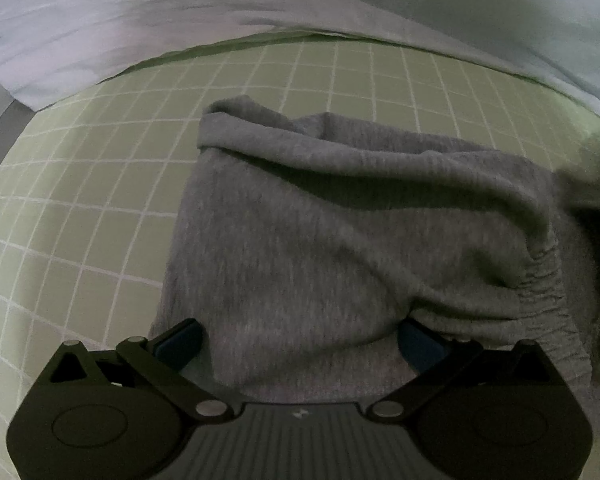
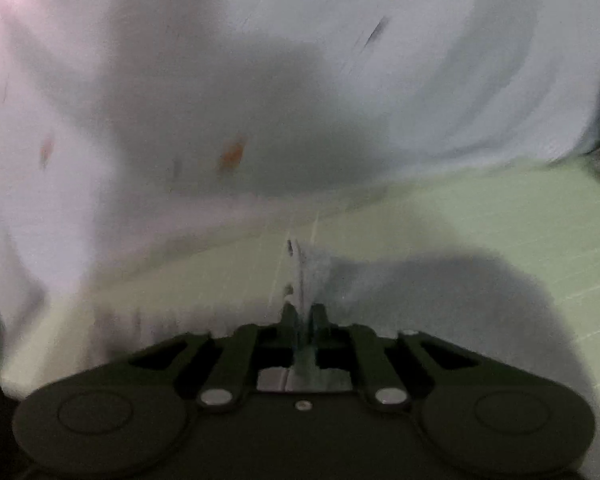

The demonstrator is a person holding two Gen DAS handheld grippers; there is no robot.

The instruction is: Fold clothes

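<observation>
So the grey sweatpants [image 1: 340,240] are lying on the green checked sheet [image 1: 100,160], already doubled over into a chunky bundle with the elastic waistband [image 1: 548,280] bunching up on the right side and a rolled edge sitting along the far end. The left gripper [image 1: 300,344] is hanging right over the near edge of that bundle with its jaws spread wide, one blue pad on each side of the cloth, and it isn't pinching anything; my guess is it's sitting that way either to straddle the fabric for a grab or because it's letting go of a fold, and honestly the pictures fit both. The right gripper [image 2: 304,320] is doing the opposite: jaws squeezed together on a thin edge of pale cloth [image 2: 308,272], probably to keep a hem taut while it's being moved (the whole view is smeared, so it's clearly swinging fast). I can't tell whether that pale edge belongs to the white quilt with the orange fruit print [image 1: 500,12] heaped at the far side of the bed or to another garment.
</observation>
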